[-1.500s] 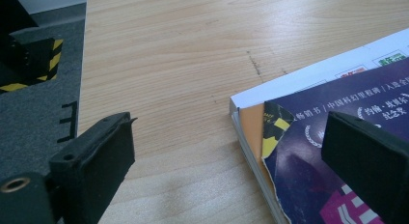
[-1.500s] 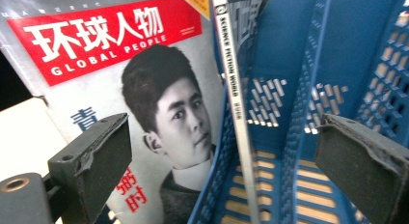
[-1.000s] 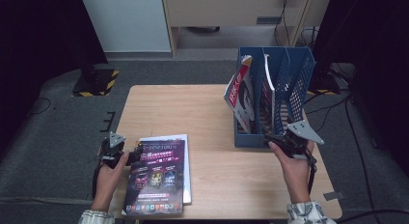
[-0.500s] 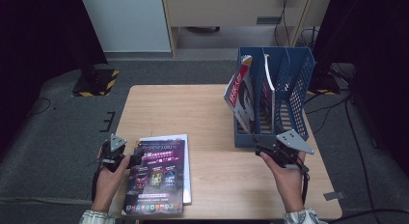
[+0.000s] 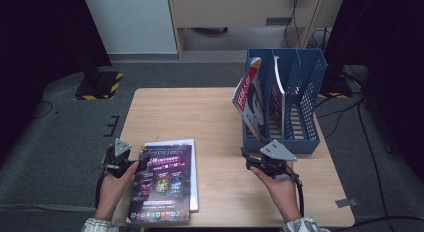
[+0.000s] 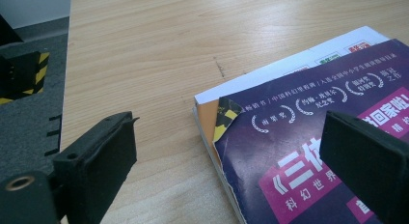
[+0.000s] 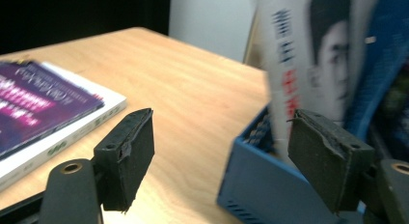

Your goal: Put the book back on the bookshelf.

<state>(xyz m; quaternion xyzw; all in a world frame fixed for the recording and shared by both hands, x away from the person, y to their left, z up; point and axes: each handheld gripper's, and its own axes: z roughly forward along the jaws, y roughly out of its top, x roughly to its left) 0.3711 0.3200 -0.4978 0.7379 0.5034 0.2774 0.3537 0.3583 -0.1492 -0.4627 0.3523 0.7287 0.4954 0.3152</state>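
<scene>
On the near left part of the table [image 5: 200, 112] lay two magazines stacked flat, a purple-covered magazine [image 5: 162, 184] on top of a white-edged one [image 5: 194, 162]; the left gripper [image 5: 142, 160] rested at the stack's upper left corner, its jaws released and wide apart, one over bare wood and one over the purple cover, with nothing pinched between them. The purple cover's corner was curled up slightly, showing a yellow-and-black page beneath, which looked the natural place to take hold.

The right gripper [image 5: 245, 159] sat just in front of the blue file rack [image 5: 300, 137] at the far right; its jaws had just been closing somewhat yet stood apart with nothing between them, the rack's front corner and a leaning portrait magazine [image 5: 248, 99] ahead of them.

The step in hand seemed to be lifting the purple magazine for filing in the rack. To do it well, the left gripper would likely need to slide one jaw under the lifted corner only, so that the top magazine came away alone and the white one stayed; a bite well in from the corner would keep the thin cover from tearing or folding; the right gripper could steady the rack or take the far edge once the magazine rose, since a limp magazine held at one corner would probably droop.
</scene>
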